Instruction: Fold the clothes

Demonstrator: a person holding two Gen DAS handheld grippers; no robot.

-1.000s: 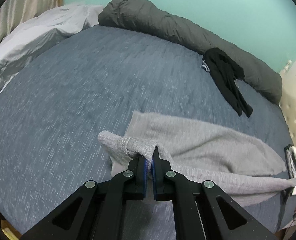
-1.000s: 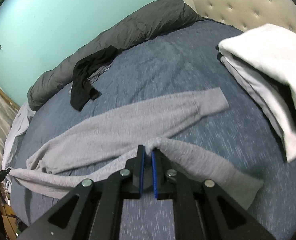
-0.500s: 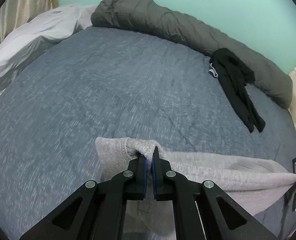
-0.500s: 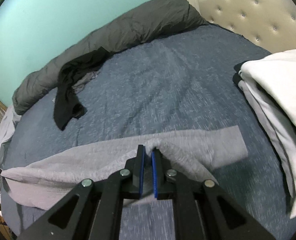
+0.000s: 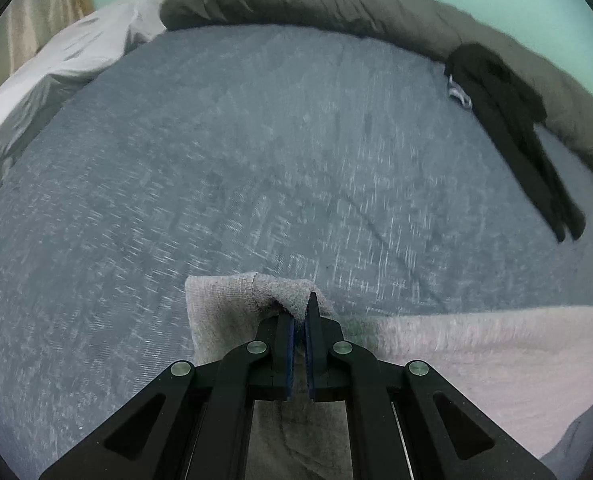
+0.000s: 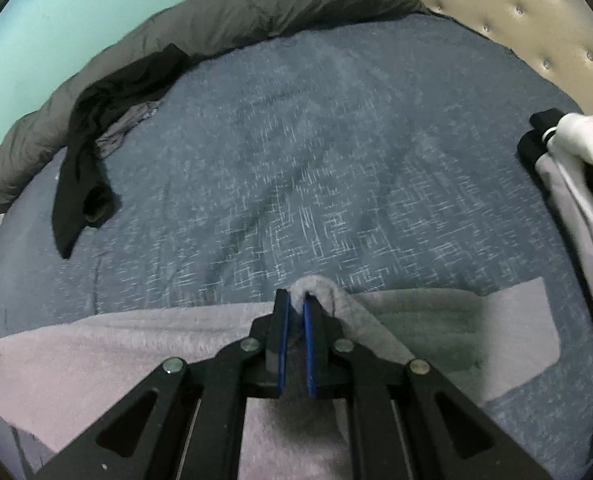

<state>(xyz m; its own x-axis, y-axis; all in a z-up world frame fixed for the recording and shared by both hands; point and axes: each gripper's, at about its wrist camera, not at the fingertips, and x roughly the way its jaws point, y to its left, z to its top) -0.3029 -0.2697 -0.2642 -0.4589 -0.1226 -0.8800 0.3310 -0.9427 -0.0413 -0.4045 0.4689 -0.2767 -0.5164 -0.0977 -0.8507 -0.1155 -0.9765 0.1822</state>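
A light grey knit garment (image 5: pixel 476 356) lies across the near part of a blue-grey bed (image 5: pixel 256 160). My left gripper (image 5: pixel 300 308) is shut on a bunched edge of the grey garment, whose cuff end (image 5: pixel 220 300) folds over to the left of the fingers. In the right wrist view the same grey garment (image 6: pixel 96 352) spreads to the left and a flat sleeve part (image 6: pixel 508 332) lies to the right. My right gripper (image 6: pixel 296 300) is shut on a raised fold of the cloth. The cloth under both grippers is hidden by their black arms.
A black garment (image 5: pixel 508 128) (image 6: pixel 92 128) lies at the far side against a rolled dark grey duvet (image 5: pixel 356 4) (image 6: pixel 236 16). A stack of white and black folded clothes (image 6: pixel 580 168) sits at the right by a tufted headboard (image 6: pixel 516 8). White bedding (image 5: pixel 52 72) lies far left.
Both grippers carried the grey garment's held edge away from me across the bed and lower, folding it over itself. The far sleeve that lay spread out beyond the grippers is now covered.
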